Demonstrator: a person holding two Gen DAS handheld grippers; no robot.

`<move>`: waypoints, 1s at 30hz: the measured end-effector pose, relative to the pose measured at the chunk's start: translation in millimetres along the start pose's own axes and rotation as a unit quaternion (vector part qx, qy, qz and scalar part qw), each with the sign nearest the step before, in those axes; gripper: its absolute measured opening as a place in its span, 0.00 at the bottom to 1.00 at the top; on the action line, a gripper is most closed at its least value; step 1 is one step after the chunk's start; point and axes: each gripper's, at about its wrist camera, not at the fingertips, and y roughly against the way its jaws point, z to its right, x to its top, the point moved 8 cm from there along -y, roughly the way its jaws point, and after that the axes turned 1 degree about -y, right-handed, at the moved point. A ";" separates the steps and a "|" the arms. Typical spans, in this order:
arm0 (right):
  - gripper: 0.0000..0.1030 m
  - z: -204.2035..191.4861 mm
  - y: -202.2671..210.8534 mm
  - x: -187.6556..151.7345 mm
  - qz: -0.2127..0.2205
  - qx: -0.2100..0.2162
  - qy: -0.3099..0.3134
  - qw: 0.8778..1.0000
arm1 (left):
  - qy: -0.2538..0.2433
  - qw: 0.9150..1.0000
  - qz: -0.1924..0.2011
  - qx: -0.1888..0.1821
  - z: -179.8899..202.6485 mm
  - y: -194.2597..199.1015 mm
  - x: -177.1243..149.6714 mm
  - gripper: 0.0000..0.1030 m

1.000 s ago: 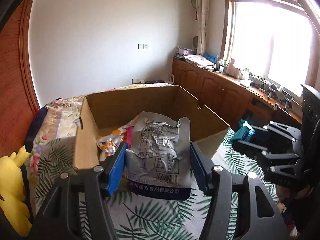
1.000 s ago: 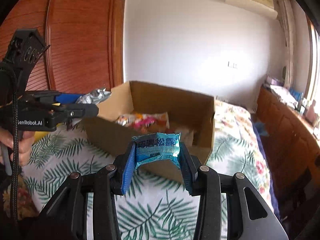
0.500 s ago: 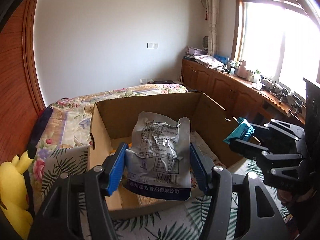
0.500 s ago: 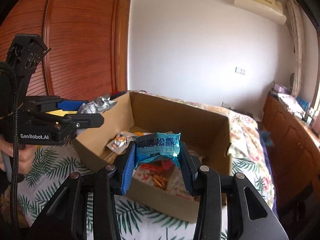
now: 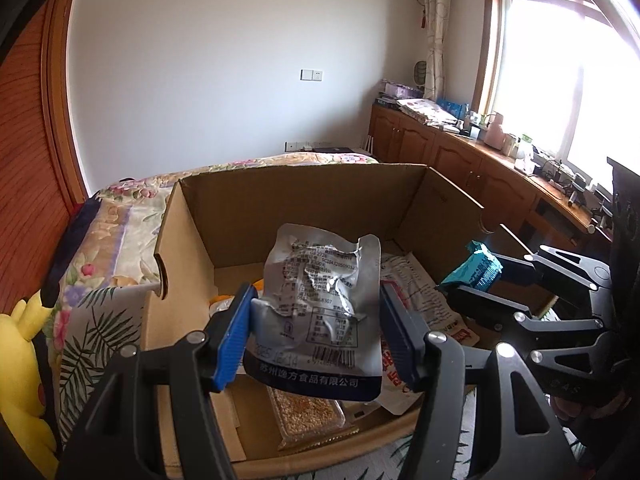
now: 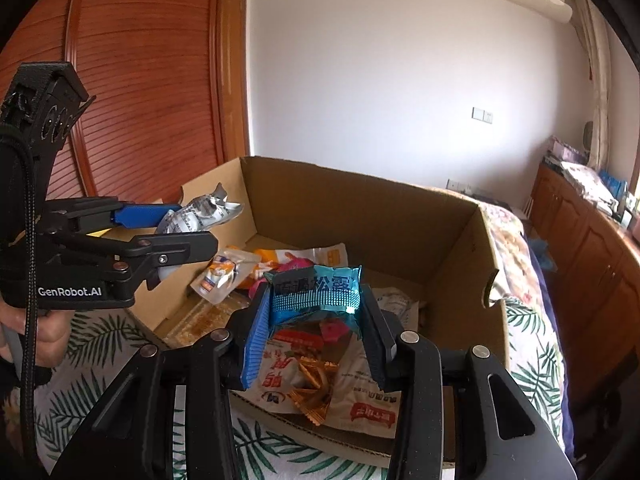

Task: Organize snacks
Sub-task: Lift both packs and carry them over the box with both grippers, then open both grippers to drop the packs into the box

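Note:
An open cardboard box [image 5: 304,200] [image 6: 360,216] stands on the bed with several snack packets inside. My left gripper [image 5: 316,332] is shut on a silver foil pouch [image 5: 320,300] and holds it above the box's near left part; it also shows in the right wrist view [image 6: 160,236] with the pouch [image 6: 200,212]. My right gripper [image 6: 314,328] is shut on a blue snack packet [image 6: 316,292] and holds it over the box's near right side; it shows in the left wrist view [image 5: 476,280] with the packet [image 5: 476,270].
Inside the box lie a white and red bag [image 6: 352,392], a seed bar [image 5: 306,412] and small colourful packets [image 6: 248,268]. A leaf-print cover [image 6: 104,344] lies under the box. A yellow plush toy [image 5: 20,352] sits left. Wooden cabinets [image 5: 460,160] line the right wall.
Both grippers have moved forward with their packets, from in front of the box to over its open top. Both stay shut.

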 end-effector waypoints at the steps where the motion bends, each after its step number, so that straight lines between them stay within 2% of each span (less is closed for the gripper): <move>1: 0.41 -0.1 -0.7 -0.3 0.000 0.000 -0.001 1.000 | 0.001 1.000 -0.002 0.000 0.8 -2.1 -1.0 0.59; 8: 0.45 -2.9 -8.6 -0.5 -0.004 0.000 -0.010 1.000 | -0.010 1.000 -0.008 0.013 3.4 -6.7 -6.4 0.61; 17: 0.48 -2.9 -7.0 -2.3 -0.005 -0.006 -0.012 1.000 | -0.013 1.000 0.005 0.020 5.7 5.0 -2.9 0.61; 20: 0.51 -2.0 -3.7 -2.4 -0.004 -0.012 -0.014 1.000 | -0.013 1.000 0.008 0.023 5.5 11.5 -3.5 0.61; 24: 0.67 -2.4 -2.9 -3.8 -0.007 -0.014 -0.016 1.000 | -0.014 1.000 0.010 0.025 5.7 20.9 -5.7 0.61; 27: 0.73 -2.8 -2.7 -3.3 -0.008 -0.019 -0.011 1.000 | -0.017 0.999 0.013 0.029 7.6 29.6 -5.9 0.61; 30: 0.73 -2.1 1.4 -2.9 -0.007 -0.023 -0.016 1.000 | -0.017 0.999 0.018 0.033 10.4 41.2 -6.6 0.61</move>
